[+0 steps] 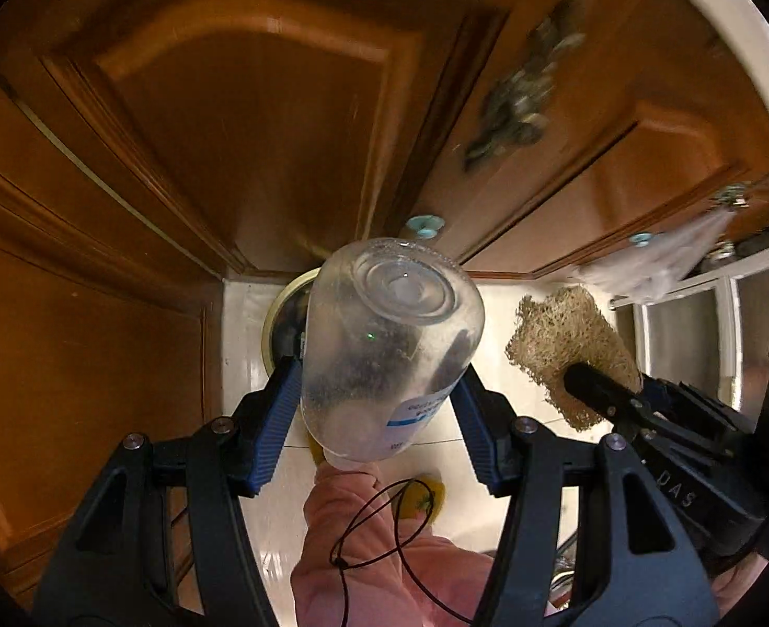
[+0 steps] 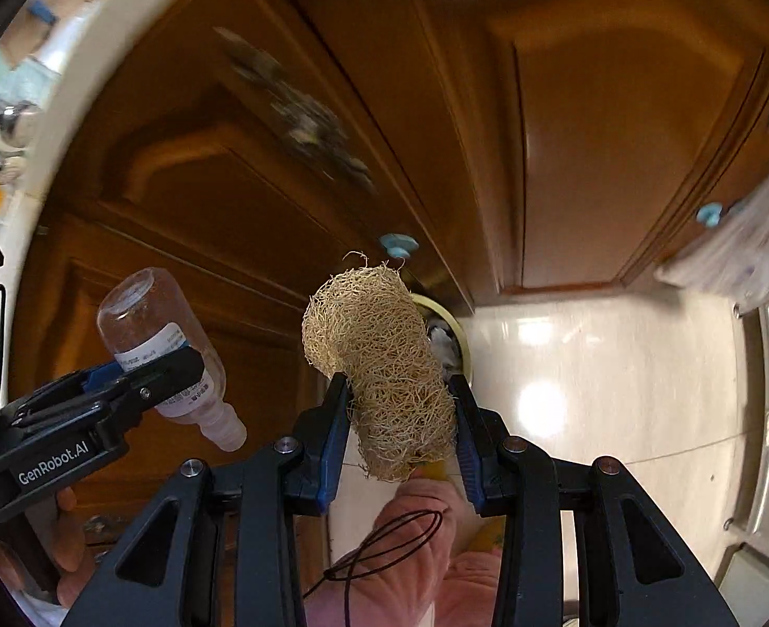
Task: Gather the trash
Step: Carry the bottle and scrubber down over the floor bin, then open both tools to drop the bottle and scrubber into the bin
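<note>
Your left tool [image 1: 379, 392] grips the bottle [image 1: 389, 345], your right tool [image 2: 400, 413] the loofah [image 2: 379, 366]. Centre both over the bin [image 1: 285, 324] before you let go.

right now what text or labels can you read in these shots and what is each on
"GenRobot.AI": white print on the left gripper body, right wrist view.
"DAS": embossed letters on the right gripper body, left wrist view.
Bottle label: blue and white print, too blurred to read.
</note>
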`<state>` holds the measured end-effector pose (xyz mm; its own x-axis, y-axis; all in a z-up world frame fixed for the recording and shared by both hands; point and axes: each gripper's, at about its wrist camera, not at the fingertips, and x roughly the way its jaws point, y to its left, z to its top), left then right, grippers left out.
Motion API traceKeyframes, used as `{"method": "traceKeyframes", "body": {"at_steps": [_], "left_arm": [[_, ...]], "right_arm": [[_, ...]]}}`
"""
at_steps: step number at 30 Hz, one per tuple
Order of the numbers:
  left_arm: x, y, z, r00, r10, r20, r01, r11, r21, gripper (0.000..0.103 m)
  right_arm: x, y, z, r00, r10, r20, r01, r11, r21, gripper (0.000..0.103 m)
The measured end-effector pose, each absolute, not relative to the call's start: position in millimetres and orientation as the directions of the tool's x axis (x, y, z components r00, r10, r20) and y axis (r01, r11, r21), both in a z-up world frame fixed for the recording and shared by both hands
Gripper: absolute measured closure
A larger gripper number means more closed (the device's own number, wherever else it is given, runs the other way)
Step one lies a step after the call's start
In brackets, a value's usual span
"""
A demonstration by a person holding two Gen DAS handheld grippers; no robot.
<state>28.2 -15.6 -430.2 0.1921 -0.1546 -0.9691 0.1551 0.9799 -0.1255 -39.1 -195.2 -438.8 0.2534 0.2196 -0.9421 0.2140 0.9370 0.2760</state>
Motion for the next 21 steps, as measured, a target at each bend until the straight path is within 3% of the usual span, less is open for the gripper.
{"method": "traceKeyframes", "body": {"at_steps": [12,17,21], "left_arm": [[50,-25,-515,0.149,-0.11,-0.983,0.187,0.979,-0.082,0.047],[54,-12,-526,0.151,-0.082,-0.985,0.194,0.98,-0.052,0.023],[52,-6,-526,0.133,-0.077,-0.988,0.196,0.979,-0.05,0.02]], "right_arm": [[5,-148,-550,0.15,0.222,-0.963,0.132,0.961,0.242,0.063],[14,-125,-575,0.114,0.238,-0.964,0.074,0.966,0.247,0.054],[13,-123,-578,0.126,0.245,-0.961,0.036,0.967,0.252,0.047]]}}
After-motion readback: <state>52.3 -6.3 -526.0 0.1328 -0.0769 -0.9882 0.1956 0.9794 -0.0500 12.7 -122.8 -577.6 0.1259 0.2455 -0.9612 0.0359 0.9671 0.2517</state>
